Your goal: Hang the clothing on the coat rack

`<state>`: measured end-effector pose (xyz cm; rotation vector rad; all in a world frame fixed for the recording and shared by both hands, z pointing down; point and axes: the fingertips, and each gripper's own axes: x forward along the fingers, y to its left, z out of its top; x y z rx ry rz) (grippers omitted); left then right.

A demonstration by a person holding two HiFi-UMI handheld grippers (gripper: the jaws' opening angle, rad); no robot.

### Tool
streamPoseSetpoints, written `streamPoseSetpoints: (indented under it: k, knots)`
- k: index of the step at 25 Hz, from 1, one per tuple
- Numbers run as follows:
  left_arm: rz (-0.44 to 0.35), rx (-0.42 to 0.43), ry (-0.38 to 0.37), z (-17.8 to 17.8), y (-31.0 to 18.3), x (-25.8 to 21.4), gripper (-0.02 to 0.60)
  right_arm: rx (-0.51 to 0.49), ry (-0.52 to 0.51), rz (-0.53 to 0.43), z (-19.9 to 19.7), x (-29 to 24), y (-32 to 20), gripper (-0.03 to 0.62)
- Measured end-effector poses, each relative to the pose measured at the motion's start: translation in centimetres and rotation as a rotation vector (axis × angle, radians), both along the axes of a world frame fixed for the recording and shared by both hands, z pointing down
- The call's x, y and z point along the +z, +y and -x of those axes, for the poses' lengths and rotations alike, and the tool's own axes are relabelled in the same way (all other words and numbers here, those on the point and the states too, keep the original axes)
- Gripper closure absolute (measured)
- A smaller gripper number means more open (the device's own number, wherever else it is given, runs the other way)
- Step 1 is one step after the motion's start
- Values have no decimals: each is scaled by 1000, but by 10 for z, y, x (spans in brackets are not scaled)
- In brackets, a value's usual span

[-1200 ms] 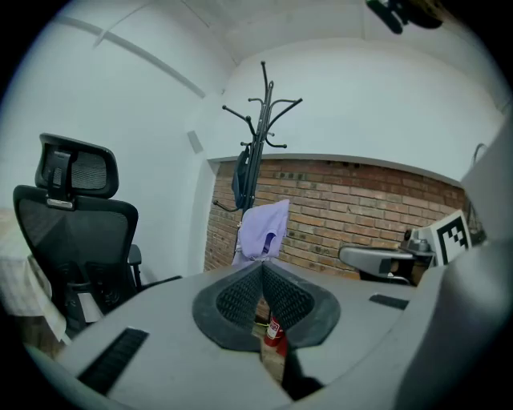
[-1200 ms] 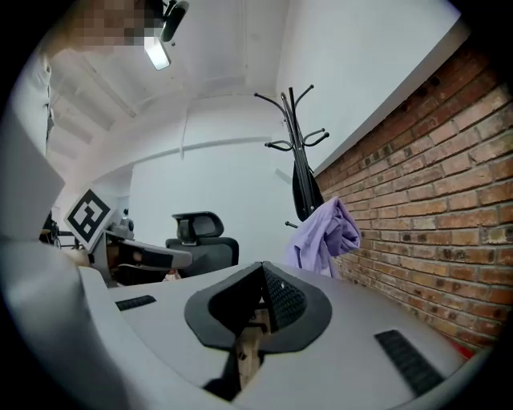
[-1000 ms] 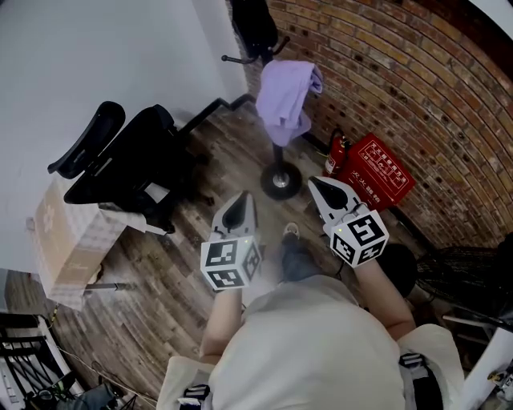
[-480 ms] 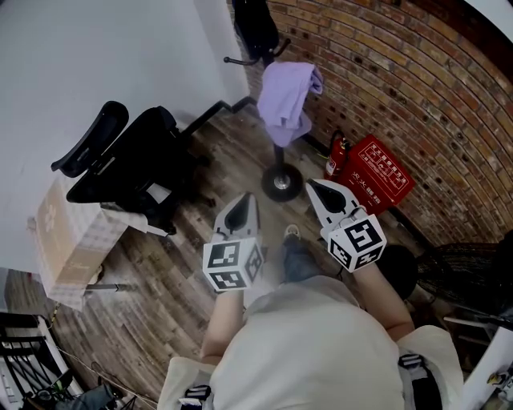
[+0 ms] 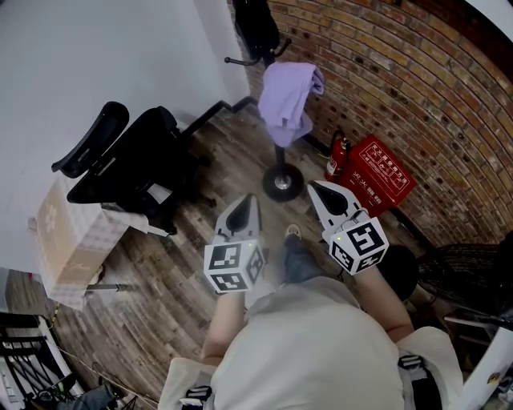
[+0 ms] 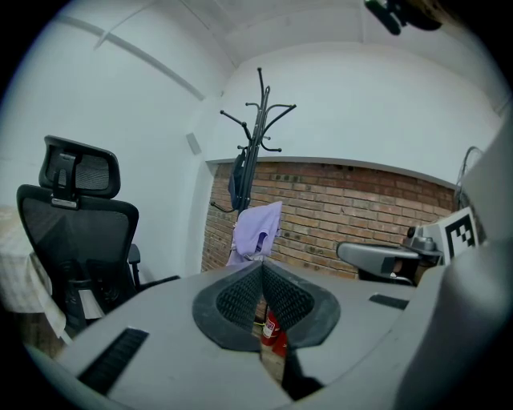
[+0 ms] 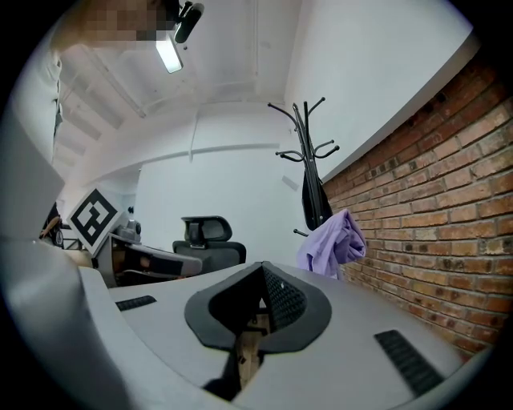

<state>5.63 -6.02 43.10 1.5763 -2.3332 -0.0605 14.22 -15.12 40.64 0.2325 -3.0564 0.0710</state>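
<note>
A lilac garment [image 5: 287,98] hangs draped on a low hook of the black coat rack [image 5: 280,156], also seen as the garment [image 6: 256,232] [image 7: 332,243] on the rack [image 6: 256,120] [image 7: 309,152]. A dark bag [image 5: 255,22] hangs higher on the same pole. My left gripper [image 5: 240,209] and right gripper [image 5: 319,192] are held side by side in front of the person, well short of the rack. Both are shut with nothing between the jaws, as the left gripper [image 6: 261,268] and right gripper [image 7: 262,270] views show.
A black office chair [image 5: 136,164] stands left of the rack, with a cardboard box [image 5: 68,240] beside it. A red box [image 5: 375,172] and a fire extinguisher [image 5: 334,156] sit against the brick wall [image 5: 401,96]. A black wire basket [image 5: 465,276] is at right. The floor is wood plank.
</note>
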Motion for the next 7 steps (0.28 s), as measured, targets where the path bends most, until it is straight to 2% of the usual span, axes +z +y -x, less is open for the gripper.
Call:
streamPoseSetpoints:
  k: [7]
  knots:
    - [5, 6, 3, -3, -3, 4, 578, 5, -4, 12, -2, 3, -3, 595]
